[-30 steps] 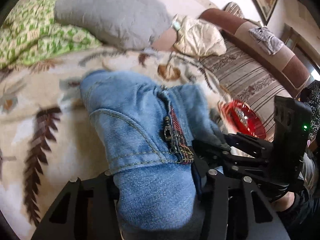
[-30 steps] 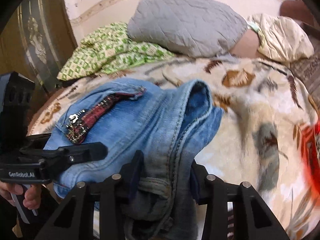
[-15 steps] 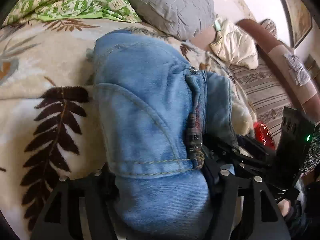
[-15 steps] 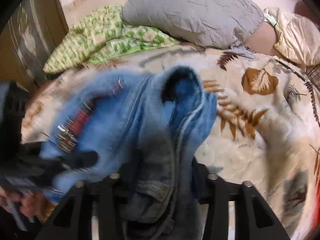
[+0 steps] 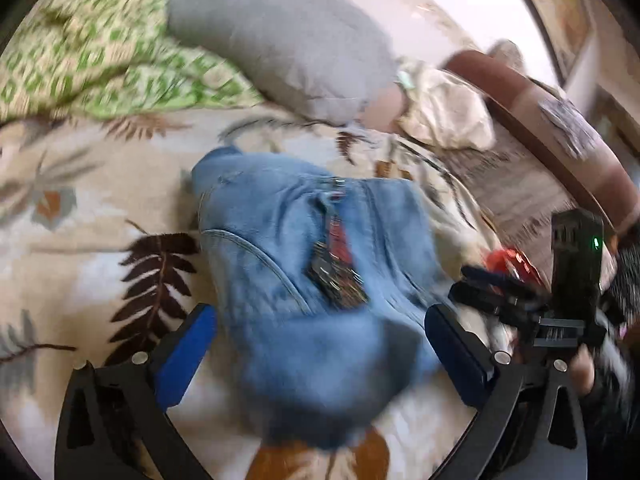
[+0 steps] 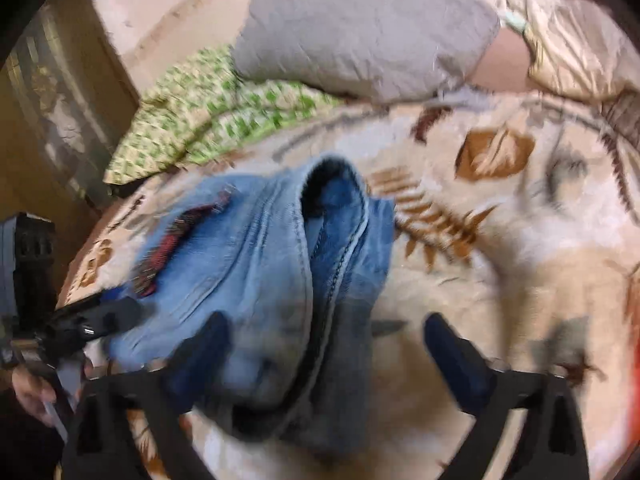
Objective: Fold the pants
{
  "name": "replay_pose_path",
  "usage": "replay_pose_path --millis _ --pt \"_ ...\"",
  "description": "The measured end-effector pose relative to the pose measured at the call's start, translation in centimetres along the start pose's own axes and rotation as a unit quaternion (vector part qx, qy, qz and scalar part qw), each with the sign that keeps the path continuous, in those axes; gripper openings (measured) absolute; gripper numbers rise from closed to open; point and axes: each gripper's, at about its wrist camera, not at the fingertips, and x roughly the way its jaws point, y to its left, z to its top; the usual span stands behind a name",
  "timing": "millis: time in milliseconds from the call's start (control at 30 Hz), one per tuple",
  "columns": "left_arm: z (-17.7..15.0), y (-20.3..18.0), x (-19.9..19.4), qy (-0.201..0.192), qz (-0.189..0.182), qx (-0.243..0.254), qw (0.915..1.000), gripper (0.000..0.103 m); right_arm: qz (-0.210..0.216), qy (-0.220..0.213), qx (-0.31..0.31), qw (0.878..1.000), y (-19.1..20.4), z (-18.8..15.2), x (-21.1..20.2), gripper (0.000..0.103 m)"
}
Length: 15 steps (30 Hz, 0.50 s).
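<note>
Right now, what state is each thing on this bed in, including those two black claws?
Jeans: folded into a bundle, lying on the blanket, let go.
Left gripper: jaws just opened wide, pads clear of the jeans between them.
Right gripper: jaws just opened wide, jeans loose between them.
Blanket: spread flat.
Grey pillow: lying at the head of the bed.
Green cloth: rumpled.

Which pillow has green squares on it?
The green-patterned pillow at the far left, partly under the grey pillow. The grey one is plain, and the cream pillow on the right is shiny.
</note>
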Motion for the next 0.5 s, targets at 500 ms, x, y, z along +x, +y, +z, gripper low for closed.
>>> replay_pose_path --millis 500 --pt "-3.2 -3.7 -4.1 -0.004 0.058 0.241 0.9687 0.103 0.065 0.039 -0.127 0.989 4.1 -2.1 -3.0 0.102"
